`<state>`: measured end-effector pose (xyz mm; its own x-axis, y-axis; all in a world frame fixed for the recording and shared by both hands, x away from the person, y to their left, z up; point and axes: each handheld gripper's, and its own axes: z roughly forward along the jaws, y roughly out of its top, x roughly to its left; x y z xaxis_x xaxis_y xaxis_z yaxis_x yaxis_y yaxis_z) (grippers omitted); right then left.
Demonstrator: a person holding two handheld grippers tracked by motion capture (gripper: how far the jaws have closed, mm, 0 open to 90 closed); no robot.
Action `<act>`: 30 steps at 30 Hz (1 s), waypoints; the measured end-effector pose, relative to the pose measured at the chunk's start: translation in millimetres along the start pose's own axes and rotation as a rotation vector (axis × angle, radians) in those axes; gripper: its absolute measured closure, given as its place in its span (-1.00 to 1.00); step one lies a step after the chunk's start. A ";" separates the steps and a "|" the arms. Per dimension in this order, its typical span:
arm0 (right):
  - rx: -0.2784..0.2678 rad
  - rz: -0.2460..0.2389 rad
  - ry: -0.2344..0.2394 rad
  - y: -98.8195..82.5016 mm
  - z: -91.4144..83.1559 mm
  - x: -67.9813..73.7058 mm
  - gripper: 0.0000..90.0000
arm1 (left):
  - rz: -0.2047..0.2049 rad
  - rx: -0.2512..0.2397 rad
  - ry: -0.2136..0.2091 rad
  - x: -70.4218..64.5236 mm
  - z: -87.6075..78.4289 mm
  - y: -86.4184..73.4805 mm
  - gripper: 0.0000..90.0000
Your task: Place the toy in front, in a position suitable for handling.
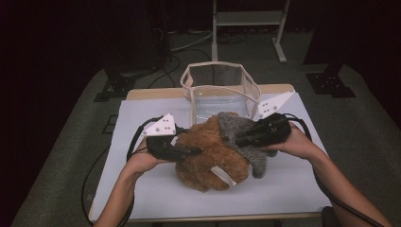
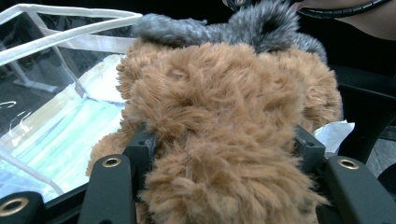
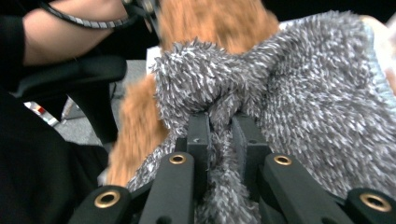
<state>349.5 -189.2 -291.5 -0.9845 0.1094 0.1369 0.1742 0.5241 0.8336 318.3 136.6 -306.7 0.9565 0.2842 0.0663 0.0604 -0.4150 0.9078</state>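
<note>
A shaggy brown plush bundle (image 1: 210,153) lies mid-table on the white sheet (image 1: 142,189), clamped between the left gripper (image 1: 191,151) jaws. A nubby grey fleece piece (image 3: 299,93) is pinched by the right gripper (image 3: 219,133), draped against the brown pile. A clear, white-trimmed pouch (image 1: 220,87) stands just behind.

Your counter (image 1: 142,189) carries a white sheet over a pale wooden top that shows along the far edge. Directly on it: a brown furry cloth (image 1: 208,156) heaped at the middle, a grey furry cloth (image 1: 236,130) draped against its right side, and a clear white-trimmed bag (image 1: 220,92) standing open just behind them.
</note>
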 end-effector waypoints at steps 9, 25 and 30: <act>-0.074 -0.028 -0.054 24.6 -18.3 -2.4 0.74 | 0.020 0.006 -0.034 -3.0 11.3 6.9 -0.06; 0.022 0.019 -0.095 -1.5 -5.8 -16.8 0.74 | -0.007 -0.014 -0.031 -0.7 7.6 4.1 -0.05; -0.063 -0.027 -0.071 22.5 -12.5 -9.2 0.74 | 0.007 -0.006 -0.041 -1.7 13.2 7.8 -0.06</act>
<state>362.3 -189.0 -267.3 -0.9846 0.1566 0.0774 0.1437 0.4742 0.8686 320.9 121.5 -305.1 0.9677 0.2458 0.0563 0.0516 -0.4116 0.9099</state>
